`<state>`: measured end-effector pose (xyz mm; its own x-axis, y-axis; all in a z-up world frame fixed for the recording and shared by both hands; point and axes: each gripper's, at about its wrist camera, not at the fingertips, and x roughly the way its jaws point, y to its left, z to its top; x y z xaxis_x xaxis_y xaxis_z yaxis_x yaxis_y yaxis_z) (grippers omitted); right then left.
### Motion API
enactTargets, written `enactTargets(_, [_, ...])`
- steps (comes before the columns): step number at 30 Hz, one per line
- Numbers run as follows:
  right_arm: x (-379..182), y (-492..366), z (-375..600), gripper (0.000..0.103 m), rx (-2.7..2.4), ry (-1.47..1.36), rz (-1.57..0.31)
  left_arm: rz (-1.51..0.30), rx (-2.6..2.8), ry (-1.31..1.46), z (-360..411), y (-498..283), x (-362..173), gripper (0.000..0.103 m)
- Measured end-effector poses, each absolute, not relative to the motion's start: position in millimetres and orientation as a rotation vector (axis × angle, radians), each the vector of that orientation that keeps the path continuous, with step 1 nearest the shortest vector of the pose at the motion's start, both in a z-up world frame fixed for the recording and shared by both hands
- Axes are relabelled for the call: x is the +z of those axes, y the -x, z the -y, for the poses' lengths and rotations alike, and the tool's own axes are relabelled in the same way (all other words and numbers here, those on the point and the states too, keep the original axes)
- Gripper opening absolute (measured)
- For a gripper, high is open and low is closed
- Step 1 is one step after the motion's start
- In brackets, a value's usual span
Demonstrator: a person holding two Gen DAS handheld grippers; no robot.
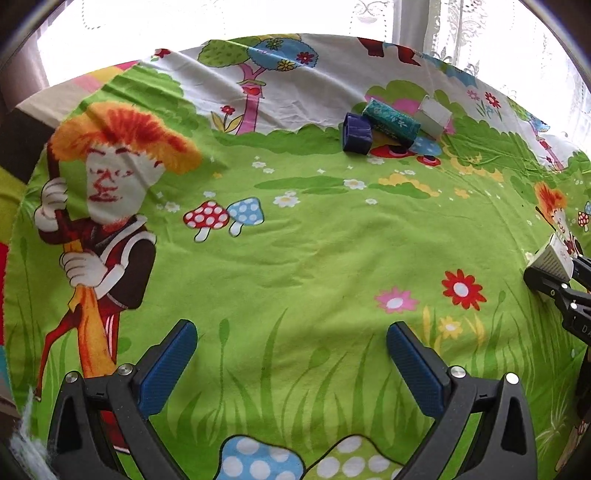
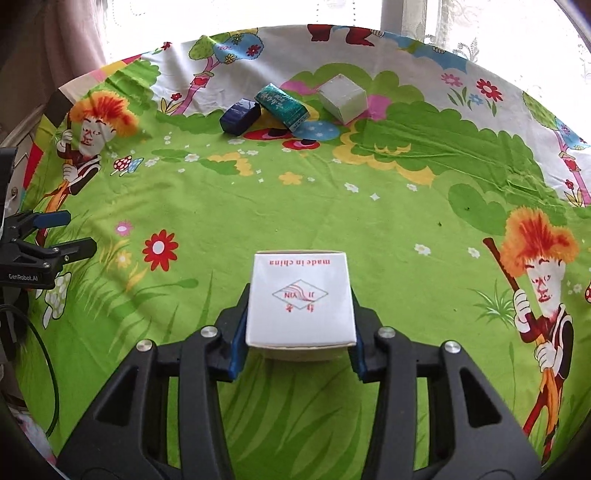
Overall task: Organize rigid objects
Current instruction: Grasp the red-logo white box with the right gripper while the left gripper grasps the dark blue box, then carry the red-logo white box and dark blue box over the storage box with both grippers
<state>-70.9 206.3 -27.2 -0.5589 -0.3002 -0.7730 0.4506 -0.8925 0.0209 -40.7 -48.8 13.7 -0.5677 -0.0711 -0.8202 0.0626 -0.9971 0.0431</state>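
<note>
My right gripper is shut on a white box with red print, held just above the green cartoon cloth. The box and that gripper also show at the right edge of the left wrist view. My left gripper is open and empty over the cloth; it shows at the left edge of the right wrist view. At the far side lie a dark blue box, a teal box leaning on it, and a grey-white box. They show in the left wrist view too: blue, teal, white.
The printed cloth covers a round table. A window with lace curtain is behind it. A black cable hangs at the left edge by the left gripper.
</note>
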Motion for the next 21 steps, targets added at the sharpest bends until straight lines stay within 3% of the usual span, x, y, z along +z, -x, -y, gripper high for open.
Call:
enactTargets(12, [-28.0,67.7,-202.7,0.045,-2.458,-1.163,-0.261,0.031,-2.694,-1.378,8.4,217.1,6.1,0.098])
enactTargets(15, [-27.9,67.6,-202.4,0.045,-2.457,-1.164,-0.255,-0.051,-2.763,-1.389,13.2,233.6,7.0,0.071])
enactTargets(16, [-27.8,67.7,-202.4,0.045,-2.456,-1.165,-0.251,-0.041,-2.768,-1.378,13.2,231.2,9.4,0.046])
enactTargets(17, [-27.8,67.6,-202.6,0.045,-2.455,-1.165,-0.245,-0.04,-2.771,-1.392,12.1,225.0,12.4,0.029])
enactTargets(21, [-27.8,67.7,-202.7,0.045,-2.452,-1.166,-0.235,-0.108,-2.859,-1.463,5.4,154.2,17.2,0.029])
